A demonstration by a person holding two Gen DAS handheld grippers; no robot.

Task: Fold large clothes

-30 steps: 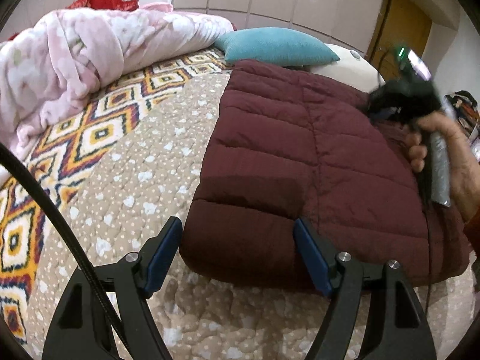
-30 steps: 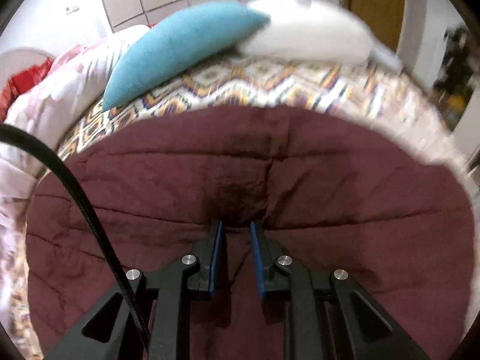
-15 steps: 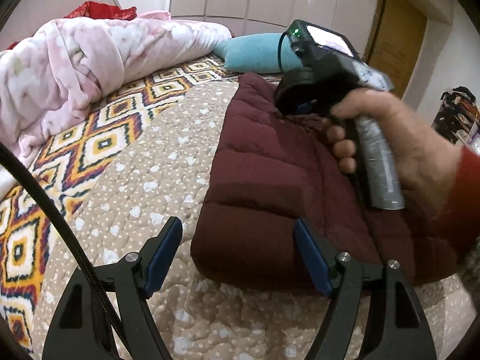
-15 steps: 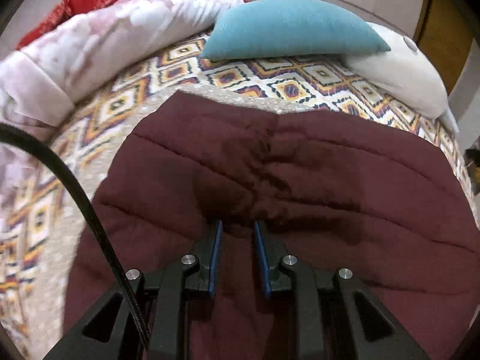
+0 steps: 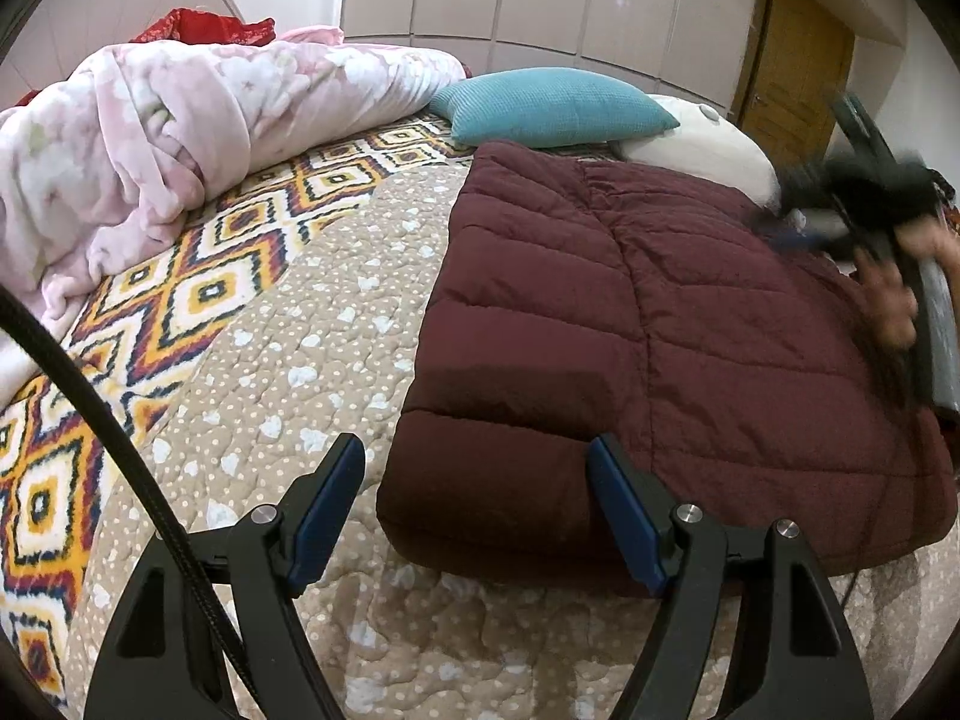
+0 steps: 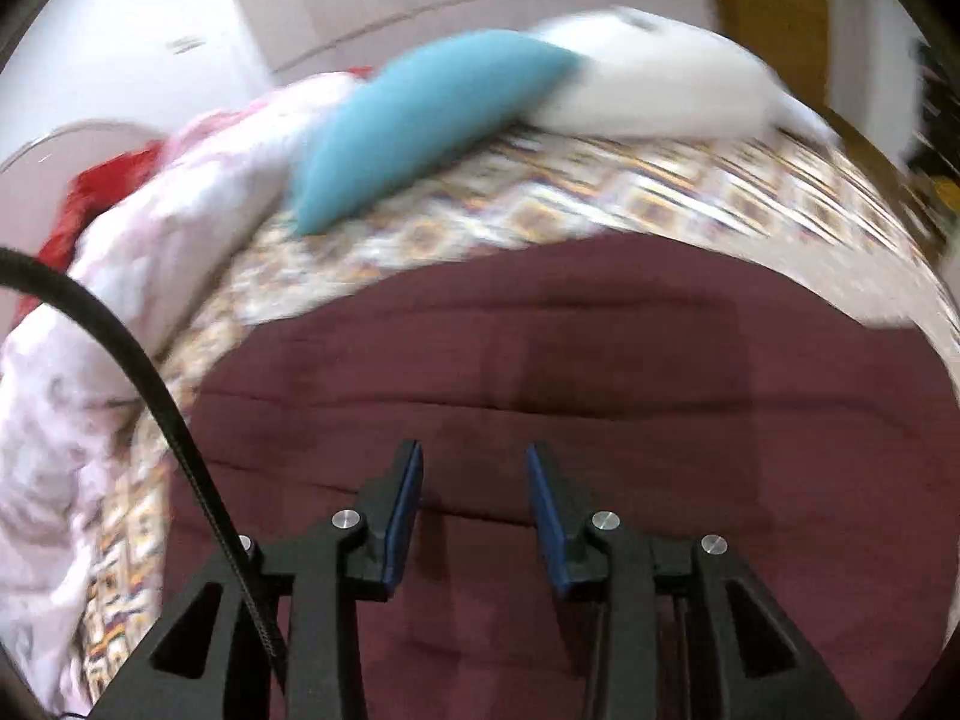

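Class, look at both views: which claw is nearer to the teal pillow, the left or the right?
Right. The right claw hangs over the maroon jacket at its far side, toward the teal pillow. The left claw sits at the jacket's near edge, farthest from it.

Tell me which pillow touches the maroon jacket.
The white pillow: the jacket overlaps its edge. The teal pillow lies just beyond the jacket.

Left claw point(image 5: 474, 516): black plastic fingers with triangular cut-outs, blue pads on the inner faces, silver screw heads at the joints, a black ribbed cable point(image 5: 108, 438) sweeping past its left side. Right claw point(image 6: 474, 510): same black frame, blue pads, silver screws, same black cable.
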